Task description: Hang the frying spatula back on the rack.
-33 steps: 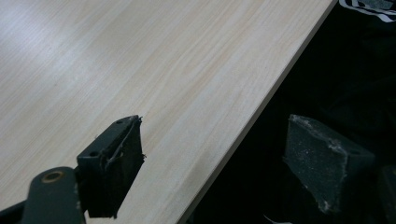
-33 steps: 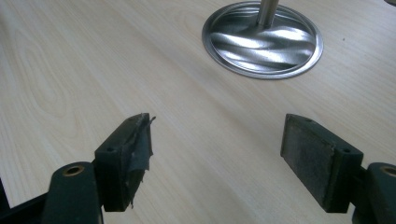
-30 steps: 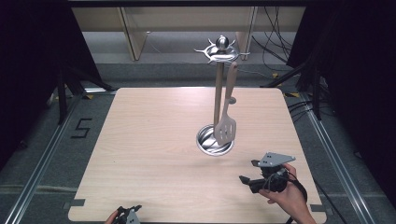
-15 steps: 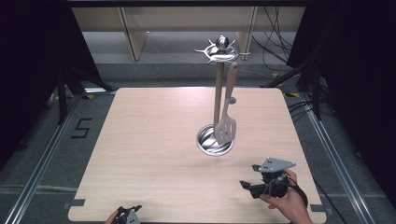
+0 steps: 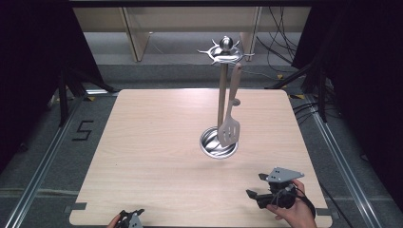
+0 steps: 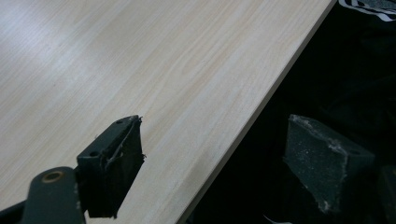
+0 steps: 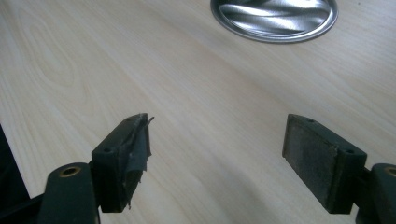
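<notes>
Nearest, left gripper (image 5: 129, 219) sits at the table's near edge, jaws wide apart, nothing between; no change since 1 s ago. Right gripper (image 5: 266, 187), also released & empty, has pulled back toward the near-right corner vs. 1 s ago; likely means it's retreating, work prob. finished. Farther off, spatula (image 5: 229, 128) hangs from the rack (image 5: 223, 52), blade over the round base (image 5: 211, 148), mid-table (image 5: 142, 142).

The right gripper (image 5: 256, 186) has been drawn back from the utensil stand (image 5: 219, 141), toward the near edge of the table (image 5: 142, 142), and is now held lower and farther from the stand's round base than a second ago. Its jaws are spread wide, with nothing between them.
</notes>
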